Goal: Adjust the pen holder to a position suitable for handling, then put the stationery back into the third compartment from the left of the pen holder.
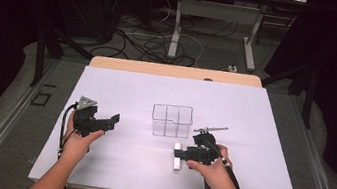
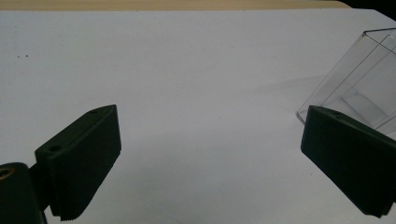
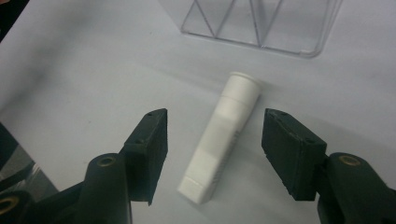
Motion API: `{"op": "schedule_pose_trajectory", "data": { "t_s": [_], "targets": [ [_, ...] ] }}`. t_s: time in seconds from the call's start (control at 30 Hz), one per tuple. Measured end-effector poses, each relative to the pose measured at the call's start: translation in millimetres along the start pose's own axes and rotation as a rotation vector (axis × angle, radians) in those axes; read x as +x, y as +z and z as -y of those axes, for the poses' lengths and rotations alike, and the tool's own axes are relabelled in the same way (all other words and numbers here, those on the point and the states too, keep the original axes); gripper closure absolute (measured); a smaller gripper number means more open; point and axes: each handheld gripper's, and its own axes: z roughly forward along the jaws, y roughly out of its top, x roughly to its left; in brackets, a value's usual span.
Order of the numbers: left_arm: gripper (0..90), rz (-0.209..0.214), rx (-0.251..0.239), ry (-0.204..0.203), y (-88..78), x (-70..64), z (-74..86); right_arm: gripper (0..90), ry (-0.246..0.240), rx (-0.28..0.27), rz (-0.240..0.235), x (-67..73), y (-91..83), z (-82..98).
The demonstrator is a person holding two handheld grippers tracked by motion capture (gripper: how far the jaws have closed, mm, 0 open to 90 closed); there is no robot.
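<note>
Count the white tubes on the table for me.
1. The white tube lies flat on the white table, just in front of the clear divided box, between the open jaws of the right gripper, untouched. The box looks empty.

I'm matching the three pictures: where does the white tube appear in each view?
High view: white tube lies low centre, by the right gripper.
Left gripper view: not in it.
Right gripper view: centre, between the open jaws.
Shared landmark: clear box.
</note>
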Motion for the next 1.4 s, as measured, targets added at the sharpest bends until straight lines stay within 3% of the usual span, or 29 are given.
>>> {"op": "schedule_pose_trajectory", "data": {
  "t_s": [0.2, 0.27, 0.33, 0.4, 0.43, 0.47, 0.5, 0.53, 0.63, 0.67, 0.7, 0.73, 0.77, 0.8, 0.9, 1.13, 1.2, 1.27, 1.33, 1.4],
  "targets": [
    [5.2, 0.001, 0.004, 0.011, 0.9, -0.3, -0.1, 49.2, 0.047, 0.088, 0.021, 7.4, 5.3, 1.4],
    [5.2, 0.0, 0.006, 0.012, 1.1, -0.2, -0.1, 50.2, 0.033, 0.112, 0.032, 6.2, 8.1, 2.0],
    [5.2, 0.0, 0.007, 0.012, 1.3, -0.1, 0.0, 50.6, 0.056, 0.141, 0.031, 4.6, 11.1, 2.9],
    [5.2, 0.001, 0.007, 0.012, 1.6, -0.1, 0.2, 51.0, 0.066, 0.13, 0.025, 2.8, 14.9, 4.3],
    [5.2, 0.003, 0.01, 0.012, 1.6, -0.1, 0.0, 51.0, 0.072, 0.206, 0.048, 3.5, 11.5, 1.5],
    [5.2, 0.002, 0.008, 0.013, 1.9, 0.0, 0.1, 51.2, 0.089, 0.126, 0.024, 2.5, 16.7, 4.5],
    [5.2, 0.002, 0.009, 0.012, 2.0, -0.1, 0.2, 51.4, 0.1, 0.127, 0.026, 2.9, 17.5, 4.3],
    [5.2, 0.002, 0.009, 0.012, 2.0, -0.2, 0.2, 51.4, 0.097, 0.171, 0.027, 2.0, 15.4, 2.1],
    [5.2, 0.001, 0.011, 0.011, 1.7, -0.4, 0.4, 52.1, 0.132, 0.206, 0.037, 3.2, 14.9, 0.8],
    [5.2, 0.001, 0.012, 0.012, 1.7, -0.4, 0.6, 52.4, 0.127, 0.168, 0.029, 1.5, 18.2, 2.1],
    [5.2, 0.001, 0.012, 0.011, 1.7, -0.4, 0.7, 52.5, 0.135, 0.239, 0.049, 2.1, 15.5, -0.7],
    [5.2, 0.0, 0.012, 0.012, 1.8, -0.3, 0.7, 52.7, 0.122, 0.243, 0.046, 0.5, 16.3, -0.8],
    [5.2, 0.0, 0.012, 0.011, 1.9, -0.3, 0.7, 52.8, 0.134, 0.141, 0.017, -0.4, 22.8, 3.7],
    [5.2, 0.001, 0.012, 0.012, 1.9, -0.3, 0.7, 52.8, 0.14, 0.213, 0.03, 0.2, 20.0, 1.6],
    [5.2, 0.0, 0.014, 0.013, 2.0, -0.2, 1.1, 52.8, 0.15, 0.236, 0.032, 1.0, 21.5, 0.8],
    [5.2, -0.001, 0.015, 0.014, 2.1, 0.2, 1.6, 52.8, 0.176, 0.248, 0.042, 4.9, 27.9, 1.2],
    [5.2, -0.001, 0.014, 0.016, 2.0, 0.2, 1.6, 52.8, 0.163, 0.25, 0.048, 5.2, 28.7, 0.5],
    [5.2, -0.002, 0.014, 0.016, 2.0, 0.2, 1.6, 55.3, 0.158, 0.276, 0.066, 5.4, 27.5, -0.4],
    [5.2, -0.002, 0.014, 0.016, 2.1, 0.3, 1.7, 57.8, 0.17, 0.249, 0.063, 4.8, 28.5, 1.1],
    [5.2, -0.003, 0.014, 0.015, 2.3, 0.4, 1.8, 59.8, 0.16, 0.266, 0.066, 2.9, 26.9, 0.9]
  ]
}}
